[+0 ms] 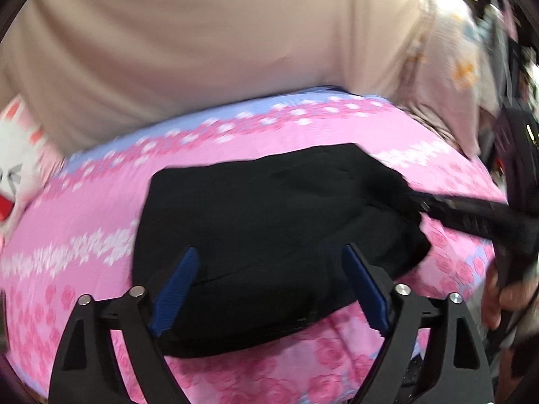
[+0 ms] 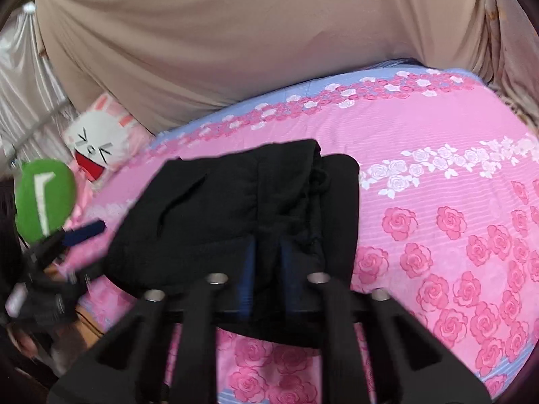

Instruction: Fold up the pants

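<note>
Black pants (image 1: 269, 222) lie folded into a compact bundle on a pink rose-print bed sheet (image 1: 256, 134). My left gripper (image 1: 269, 262) is open, its blue pads hovering over the bundle's near edge. In the right wrist view the pants (image 2: 215, 208) show a folded waistband and drawstring. My right gripper (image 2: 266, 262) is shut on the pants' near edge, its blue pads nearly together with black cloth between them. The right gripper also shows in the left wrist view (image 1: 417, 202), touching the bundle's right side.
A beige cushion or headboard (image 2: 235, 40) rises behind the bed. A white bunny pillow (image 2: 97, 148) lies at the left. A green round marker (image 2: 43, 198) sits on the left gripper, seen at the left of the right wrist view. Patterned cloth (image 1: 451, 67) lies at the right.
</note>
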`<control>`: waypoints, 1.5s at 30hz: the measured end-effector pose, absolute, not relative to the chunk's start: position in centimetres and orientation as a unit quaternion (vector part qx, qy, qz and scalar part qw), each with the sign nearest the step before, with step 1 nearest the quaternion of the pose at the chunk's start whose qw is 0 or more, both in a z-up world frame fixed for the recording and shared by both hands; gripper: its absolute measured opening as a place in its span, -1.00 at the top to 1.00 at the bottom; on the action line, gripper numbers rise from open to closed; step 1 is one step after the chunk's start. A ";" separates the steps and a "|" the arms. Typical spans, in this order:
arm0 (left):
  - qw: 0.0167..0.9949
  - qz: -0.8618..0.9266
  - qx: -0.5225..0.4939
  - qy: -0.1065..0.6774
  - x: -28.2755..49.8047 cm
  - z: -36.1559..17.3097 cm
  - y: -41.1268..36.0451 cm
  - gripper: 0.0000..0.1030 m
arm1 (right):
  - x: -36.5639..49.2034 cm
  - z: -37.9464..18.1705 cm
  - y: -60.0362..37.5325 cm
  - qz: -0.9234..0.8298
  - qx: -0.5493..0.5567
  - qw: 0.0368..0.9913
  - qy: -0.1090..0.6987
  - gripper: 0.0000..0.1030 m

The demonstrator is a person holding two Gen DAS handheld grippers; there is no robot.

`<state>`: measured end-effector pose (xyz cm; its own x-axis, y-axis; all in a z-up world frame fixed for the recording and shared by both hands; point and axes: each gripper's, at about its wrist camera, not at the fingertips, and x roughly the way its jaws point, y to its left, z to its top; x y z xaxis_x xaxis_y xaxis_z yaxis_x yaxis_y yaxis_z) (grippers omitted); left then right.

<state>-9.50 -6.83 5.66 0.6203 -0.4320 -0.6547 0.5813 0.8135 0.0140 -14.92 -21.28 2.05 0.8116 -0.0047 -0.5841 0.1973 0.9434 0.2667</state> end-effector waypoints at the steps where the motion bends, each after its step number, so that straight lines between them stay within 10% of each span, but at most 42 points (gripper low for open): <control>1: 0.892 -0.288 0.123 0.327 -9.7 5.7 -7.7 -0.68 | -14.9 2.5 -21.4 -0.043 0.164 0.939 0.298 0.80; 12: 0.873 -0.285 0.171 0.358 -7.1 3.1 -15.5 -0.59 | -14.0 5.5 -21.9 0.015 0.191 0.946 0.262 0.82; 15: 0.875 -0.273 0.182 0.355 -6.7 3.1 -15.9 0.57 | -16.0 5.1 -23.9 -0.018 0.212 0.944 0.254 0.74; 17: 0.870 -0.296 0.146 0.367 -5.9 3.9 -15.3 0.74 | -17.3 4.6 -24.7 -0.039 0.212 0.944 0.252 0.48; 21: 0.854 -0.351 0.113 0.367 -6.4 5.9 -13.9 0.60 | -18.3 3.5 -24.4 -0.041 0.188 0.942 0.274 0.10; 24: 0.862 -0.353 0.128 0.340 -7.9 6.6 -13.5 -0.47 | -17.3 2.7 -23.4 -0.026 0.180 0.939 0.291 0.00; 27: 0.860 -0.360 0.143 0.333 -9.2 6.3 -14.0 -0.50 | -15.5 1.5 -22.5 -0.019 0.166 0.937 0.308 0.03; 31: 0.858 -0.340 0.165 0.348 -9.0 4.9 -14.8 -0.51 | -13.7 2.0 -22.0 -0.017 0.145 0.940 0.308 0.80; 36: 0.858 -0.331 0.169 0.355 -8.3 4.1 -15.3 -0.51 | -12.7 5.4 -20.9 0.038 0.149 0.947 0.281 0.84; 38: 0.859 -0.327 0.167 0.356 -7.8 4.0 -15.7 -0.15 | -12.1 6.2 -20.5 0.060 0.152 0.947 0.275 0.86; 40: 0.869 -0.302 0.153 0.359 -6.2 4.3 -15.3 0.79 | -11.8 6.5 -20.2 0.057 0.139 0.950 0.275 0.84; 45: 0.875 -0.314 0.053 0.364 -2.0 8.9 -10.4 0.89 | -14.7 6.5 -21.1 0.007 0.132 0.960 0.249 0.33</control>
<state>-1.97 -10.39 8.88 0.5376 -0.5114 -0.6704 0.5892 0.7966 -0.1352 -14.67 -21.10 6.51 0.8762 0.0795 -0.4754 0.0515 0.9652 0.2563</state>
